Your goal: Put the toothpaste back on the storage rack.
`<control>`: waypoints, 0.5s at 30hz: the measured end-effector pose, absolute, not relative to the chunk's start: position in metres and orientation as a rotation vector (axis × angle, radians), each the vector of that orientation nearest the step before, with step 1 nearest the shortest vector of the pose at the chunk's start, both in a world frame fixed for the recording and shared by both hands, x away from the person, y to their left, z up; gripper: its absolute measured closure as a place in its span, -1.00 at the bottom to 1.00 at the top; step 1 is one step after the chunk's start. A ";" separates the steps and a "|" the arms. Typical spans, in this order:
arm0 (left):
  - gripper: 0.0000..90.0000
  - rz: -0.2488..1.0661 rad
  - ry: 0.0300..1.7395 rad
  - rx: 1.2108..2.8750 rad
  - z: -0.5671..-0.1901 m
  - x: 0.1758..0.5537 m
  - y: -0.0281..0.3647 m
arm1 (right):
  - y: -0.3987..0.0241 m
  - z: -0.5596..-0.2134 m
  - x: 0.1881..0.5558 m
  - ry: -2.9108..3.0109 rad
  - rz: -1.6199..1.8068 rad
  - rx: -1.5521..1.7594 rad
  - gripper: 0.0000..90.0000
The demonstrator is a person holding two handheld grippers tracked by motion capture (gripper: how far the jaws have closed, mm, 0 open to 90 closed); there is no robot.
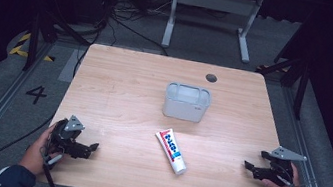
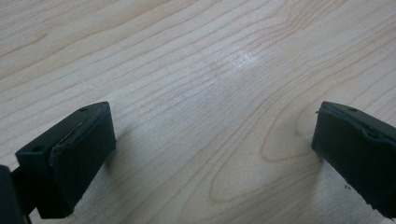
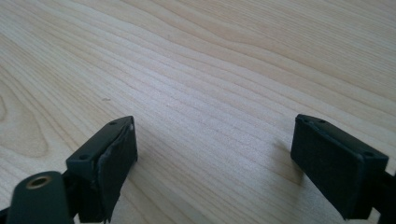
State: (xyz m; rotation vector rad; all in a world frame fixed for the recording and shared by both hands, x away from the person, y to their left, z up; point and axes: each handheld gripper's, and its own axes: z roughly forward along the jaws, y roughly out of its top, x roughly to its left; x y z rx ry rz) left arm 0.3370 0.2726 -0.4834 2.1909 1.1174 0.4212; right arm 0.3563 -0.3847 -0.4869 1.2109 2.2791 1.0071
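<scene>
A white toothpaste tube point(image 1: 171, 150) with red and blue print lies flat near the middle front of the wooden table point(image 1: 119, 91), its cap toward the front. Behind it stands a pale grey rectangular container point(image 1: 187, 102), open at the top. My left gripper point(image 1: 90, 149) rests near the table's front left corner, held by a hand, and stands open point(image 2: 212, 149) over bare wood. Near the front right edge, my right gripper point(image 1: 250, 166) points toward the tube and stands open point(image 3: 215, 158) with nothing between its fingers.
A round dark cable hole point(image 1: 211, 78) sits near the table's far edge. Beyond the table stands a white desk frame point(image 1: 212, 17) on the grey floor. Dark stands and cables flank both sides.
</scene>
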 end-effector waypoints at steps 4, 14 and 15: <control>-1.00 0.388 1.068 2.217 -0.483 0.342 0.273 | -0.385 -0.487 0.356 2.280 1.008 1.210 -0.68; -0.97 0.395 1.075 2.209 -0.483 0.337 0.271 | -0.383 -0.484 0.357 2.293 0.974 1.233 -0.66; -0.96 0.401 1.080 2.206 -0.483 0.336 0.270 | -0.383 -0.482 0.358 2.306 0.951 1.245 -0.66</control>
